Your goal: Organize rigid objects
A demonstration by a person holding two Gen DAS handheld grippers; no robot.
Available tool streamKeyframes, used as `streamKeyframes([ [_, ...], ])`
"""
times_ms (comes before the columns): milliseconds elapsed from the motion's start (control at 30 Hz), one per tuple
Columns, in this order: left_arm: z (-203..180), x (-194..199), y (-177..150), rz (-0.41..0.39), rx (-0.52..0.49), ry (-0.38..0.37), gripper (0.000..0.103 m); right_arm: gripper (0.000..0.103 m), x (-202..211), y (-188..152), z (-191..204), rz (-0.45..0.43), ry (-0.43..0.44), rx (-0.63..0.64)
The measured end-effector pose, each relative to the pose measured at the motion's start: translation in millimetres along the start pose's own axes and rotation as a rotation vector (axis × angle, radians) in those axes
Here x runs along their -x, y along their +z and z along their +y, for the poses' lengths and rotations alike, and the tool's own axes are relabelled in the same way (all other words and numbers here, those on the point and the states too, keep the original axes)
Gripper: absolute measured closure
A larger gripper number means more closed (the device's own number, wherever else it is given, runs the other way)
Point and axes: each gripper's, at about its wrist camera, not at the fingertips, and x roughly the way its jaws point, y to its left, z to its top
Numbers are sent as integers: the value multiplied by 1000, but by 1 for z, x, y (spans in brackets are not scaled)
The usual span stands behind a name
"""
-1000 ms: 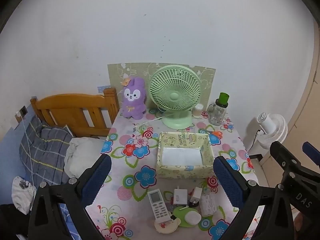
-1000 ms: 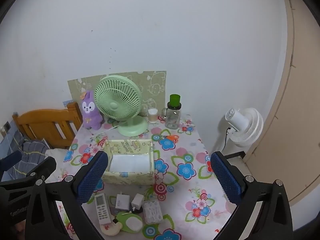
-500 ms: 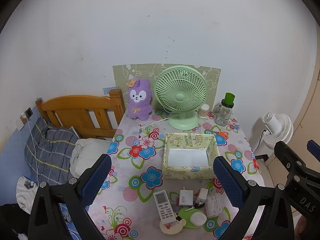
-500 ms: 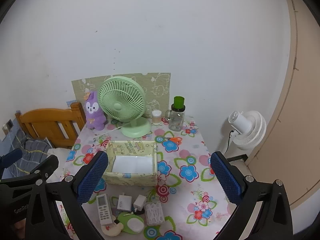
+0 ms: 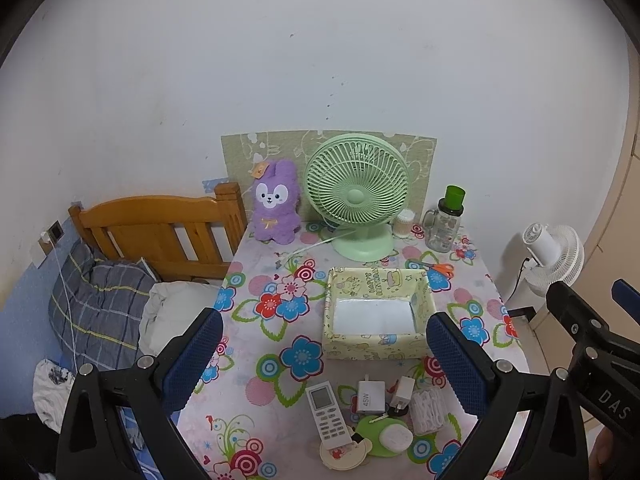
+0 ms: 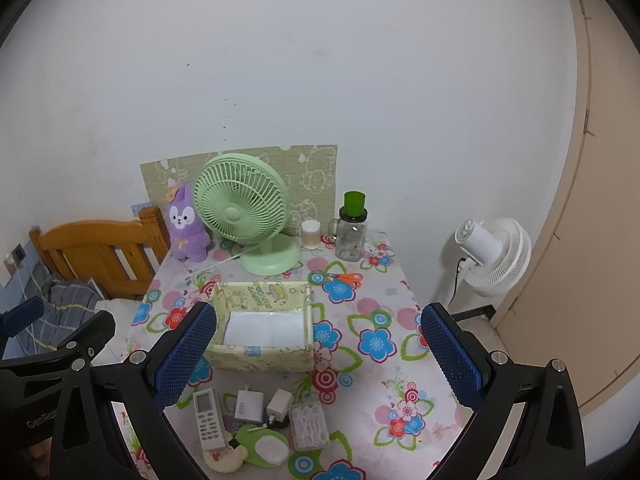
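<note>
Floral counter point(image 5: 260, 364) below both grippers. Left fingers point(image 5: 192, 356) wide, empty; right fingers point(image 6: 184, 356) wide, empty, both hovering above. Remote point(image 5: 329, 412), chargers point(image 5: 370, 396), small case point(image 5: 430, 408) at near edge. Open box point(image 5: 376, 314) mid-counter, fan point(image 5: 356, 196) behind.

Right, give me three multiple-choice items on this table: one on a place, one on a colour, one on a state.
1. Where are the scissors?
A. inside the box
B. on the cloth behind the box
C. on the bed

2. What colour is the table fan?
A. green
B. red
C. black

3. How does the box stand?
A. lidded
B. tipped over
C. open, nothing loose inside

Answers: 1 B, they lie between the box and the bottle; 2 A, grille and base are pale green; 3 C, only its white floor shows.
</note>
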Motion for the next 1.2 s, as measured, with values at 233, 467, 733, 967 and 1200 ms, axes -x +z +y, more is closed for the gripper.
streamKeyframes([
  [233,-4,0,0,-3,-10,-5,0,0,-1,-2,-1,4,-9,-8],
  [467,-6,0,0,-5,-16,-6,0,0,-2,-3,-1,7,-16,-10],
  [733,-5,1,0,-7,-15,-5,0,0,-3,-3,-1,4,-14,-12],
  [967,-5,0,1,-8,-16,-5,0,0,-4,-3,-2,-4,-22,-7],
  [1200,-3,-2,4,-8,-14,-8,0,0,-5,-3,-2,-9,-19,-8],
])
